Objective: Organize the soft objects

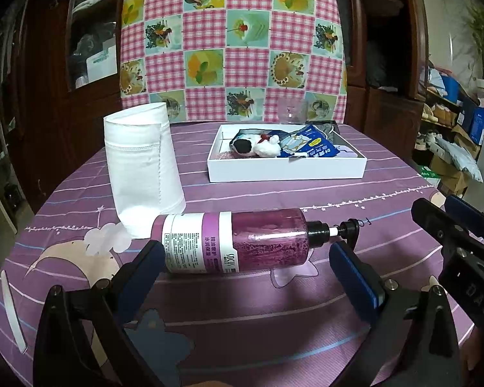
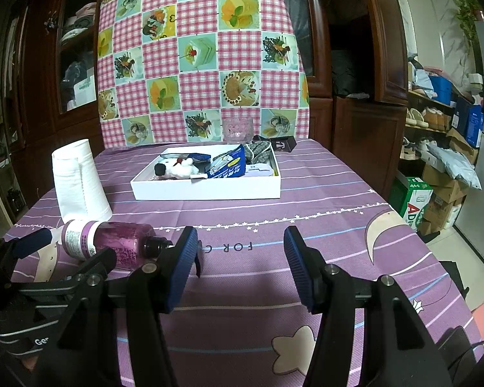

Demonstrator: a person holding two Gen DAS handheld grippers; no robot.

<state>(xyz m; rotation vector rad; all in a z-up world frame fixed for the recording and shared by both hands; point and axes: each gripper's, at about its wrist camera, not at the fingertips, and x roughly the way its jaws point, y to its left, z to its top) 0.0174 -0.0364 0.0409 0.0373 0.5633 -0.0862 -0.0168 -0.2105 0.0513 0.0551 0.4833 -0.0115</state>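
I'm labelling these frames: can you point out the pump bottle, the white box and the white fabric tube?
pump bottle [image 1: 261,238], left wrist view, on its clear purple body.
white box [image 2: 206,190], right wrist view, on its near outer wall.
white fabric tube [image 1: 138,167], left wrist view, on its front face.

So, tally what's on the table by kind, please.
Pump bottles: 1, lying on its side
White fabric rolls: 1, upright
White trays: 1, holding soft items
Glass cups: 1
Small black boxes: 1
Total: 5
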